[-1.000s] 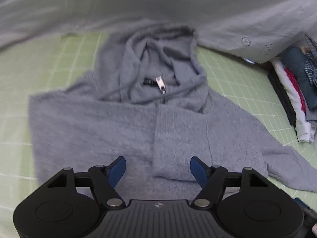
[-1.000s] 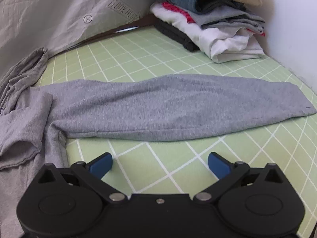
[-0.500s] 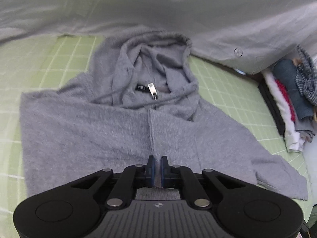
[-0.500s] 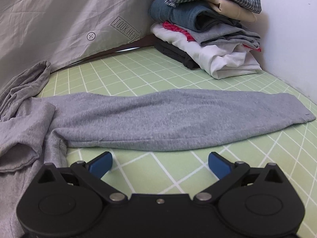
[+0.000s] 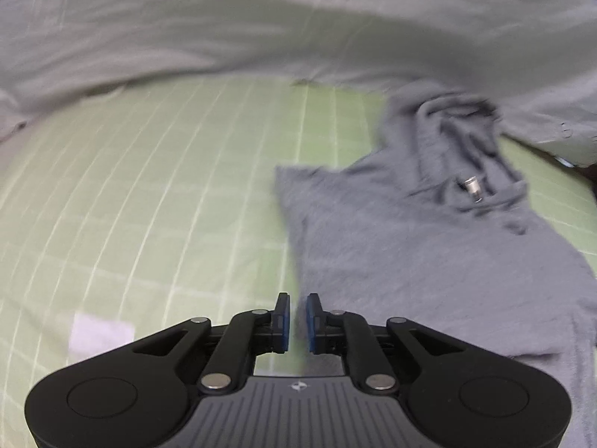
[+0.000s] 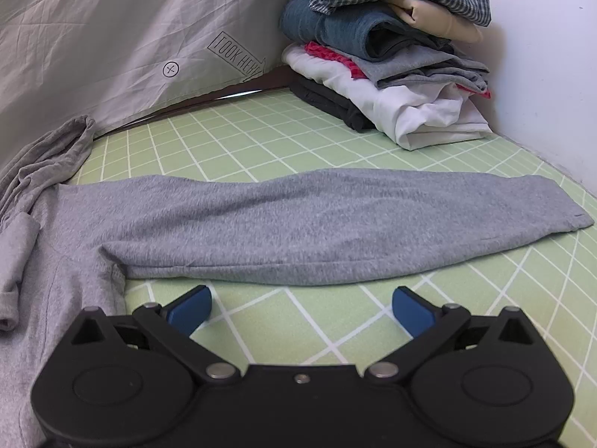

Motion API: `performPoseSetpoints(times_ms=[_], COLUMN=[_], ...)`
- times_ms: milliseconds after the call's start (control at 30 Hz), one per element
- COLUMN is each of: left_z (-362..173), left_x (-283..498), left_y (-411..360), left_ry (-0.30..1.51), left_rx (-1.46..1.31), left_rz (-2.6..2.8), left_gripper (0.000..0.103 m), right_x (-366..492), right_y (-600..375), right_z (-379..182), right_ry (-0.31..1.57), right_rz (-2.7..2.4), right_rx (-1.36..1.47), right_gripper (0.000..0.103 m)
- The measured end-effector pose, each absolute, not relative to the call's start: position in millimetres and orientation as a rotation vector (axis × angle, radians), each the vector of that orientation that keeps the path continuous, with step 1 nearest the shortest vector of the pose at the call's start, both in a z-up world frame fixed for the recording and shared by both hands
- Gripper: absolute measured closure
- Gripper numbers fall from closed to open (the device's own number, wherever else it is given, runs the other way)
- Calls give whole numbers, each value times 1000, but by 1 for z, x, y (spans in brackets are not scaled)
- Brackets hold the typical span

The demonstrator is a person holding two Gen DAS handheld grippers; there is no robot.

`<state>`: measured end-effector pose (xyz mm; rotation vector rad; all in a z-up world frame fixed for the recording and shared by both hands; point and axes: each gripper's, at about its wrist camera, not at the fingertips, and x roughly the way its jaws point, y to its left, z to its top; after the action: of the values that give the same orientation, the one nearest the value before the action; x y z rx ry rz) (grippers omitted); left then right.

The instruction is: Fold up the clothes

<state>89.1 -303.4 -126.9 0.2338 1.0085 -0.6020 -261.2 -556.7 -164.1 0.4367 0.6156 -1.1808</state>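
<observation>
My left tool (image 5: pixel 296 323) has a small gap, just opening, at the gray hoodie's (image 5: pixel 429 254) edge, pinching nothing. My right tool (image 6: pixel 301 308) is spread wide near its sleeve (image 6: pixel 317 224) on the green mat (image 6: pixel 335 321).

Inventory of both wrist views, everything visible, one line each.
hoodie: 1, grey, flat on the mat, hood toward the sheet
sleeve: 1, grey, stretched out across the mat ahead of the right gripper
zipper pull: 1, silver, at the hoodie's neck
grid mat: 1, green with white lines, under everything
printed sheet: 1, grey, along the back
folded clothes stack: 1, mixed colours, far corner by the wall
left gripper: 1, black with blue pads, nearly closed, at the hoodie's edge
right gripper: 1, same, open, empty
</observation>
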Motion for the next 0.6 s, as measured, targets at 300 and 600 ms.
performPoseSetpoints(times_ms=[300,600], left_z=[-111,-101], left_x=[68,-5], left_y=[-314,-321], left_ry=[965,924], left_rx=[286,357], left_rz=[-624,-719], left_gripper=[53,21], right_x=[-261,-263], right_y=[-557,-560], right_z=[-164,-161], right_ry=[616,636], right_rz=[-1177,-1131], right_rx=[437,434], right_gripper=[0,0])
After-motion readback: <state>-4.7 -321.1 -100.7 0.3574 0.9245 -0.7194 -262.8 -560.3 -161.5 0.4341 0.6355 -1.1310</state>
